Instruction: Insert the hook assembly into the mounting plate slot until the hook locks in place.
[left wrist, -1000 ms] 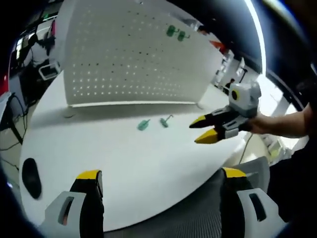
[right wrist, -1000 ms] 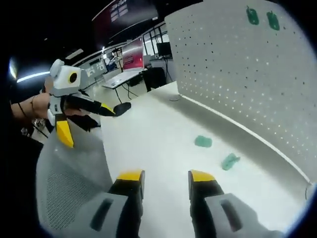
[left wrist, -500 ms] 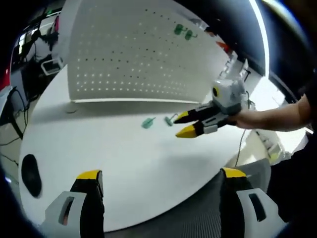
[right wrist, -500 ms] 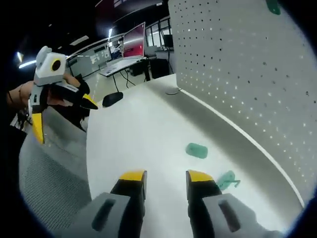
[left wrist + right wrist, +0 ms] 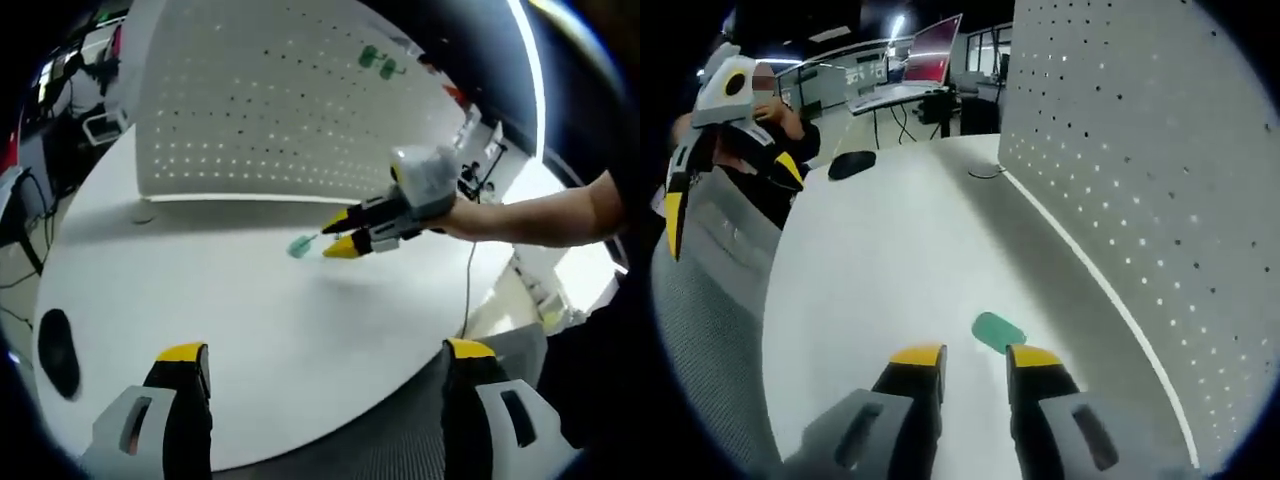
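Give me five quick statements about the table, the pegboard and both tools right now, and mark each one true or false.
1. A green piece lies on the white table just ahead of the right tool. True.
2. The left tool is clamped on a green piece. False: its jaws stand wide apart over bare table with nothing between them.
3. Two green pieces hang high on the pegboard. True.
4. The pegboard lies flat on the table. False: it stands upright along the table's far side.
5. A dark mouse-like object sits on the table near its edge. True.
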The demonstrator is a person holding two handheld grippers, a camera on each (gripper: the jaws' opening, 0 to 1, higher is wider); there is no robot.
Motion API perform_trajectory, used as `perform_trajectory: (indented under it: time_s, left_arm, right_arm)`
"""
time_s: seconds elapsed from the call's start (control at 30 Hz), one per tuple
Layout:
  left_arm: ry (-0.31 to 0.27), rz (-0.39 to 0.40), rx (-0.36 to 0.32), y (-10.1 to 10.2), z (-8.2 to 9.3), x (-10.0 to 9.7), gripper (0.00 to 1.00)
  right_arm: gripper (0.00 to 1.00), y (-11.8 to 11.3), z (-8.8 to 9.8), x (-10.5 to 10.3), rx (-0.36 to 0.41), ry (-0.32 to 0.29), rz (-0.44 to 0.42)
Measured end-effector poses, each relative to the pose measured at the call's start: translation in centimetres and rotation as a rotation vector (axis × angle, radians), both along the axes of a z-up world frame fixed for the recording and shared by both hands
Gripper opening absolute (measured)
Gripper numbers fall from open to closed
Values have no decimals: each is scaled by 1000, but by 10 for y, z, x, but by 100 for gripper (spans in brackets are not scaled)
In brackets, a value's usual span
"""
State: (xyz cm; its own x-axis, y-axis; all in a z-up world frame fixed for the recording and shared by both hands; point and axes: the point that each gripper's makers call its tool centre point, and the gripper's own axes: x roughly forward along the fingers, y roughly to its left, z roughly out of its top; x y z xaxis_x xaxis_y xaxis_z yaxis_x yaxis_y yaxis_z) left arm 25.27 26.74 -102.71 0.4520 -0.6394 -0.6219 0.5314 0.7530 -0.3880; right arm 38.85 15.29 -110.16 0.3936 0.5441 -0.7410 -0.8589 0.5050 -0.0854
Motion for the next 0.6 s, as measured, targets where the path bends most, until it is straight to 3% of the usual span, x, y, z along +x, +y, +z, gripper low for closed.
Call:
perform_trajectory:
  time_s: [0.33,0.6]
  left_arm:
    - [15,39,-7,10,-3,2,97]
    - [29,43,-19,7,-6,2,95]
  right_arm:
    - [14,3,-18,12,-133,-36,141]
    - [10,2,-20,18,-173,-46,214]
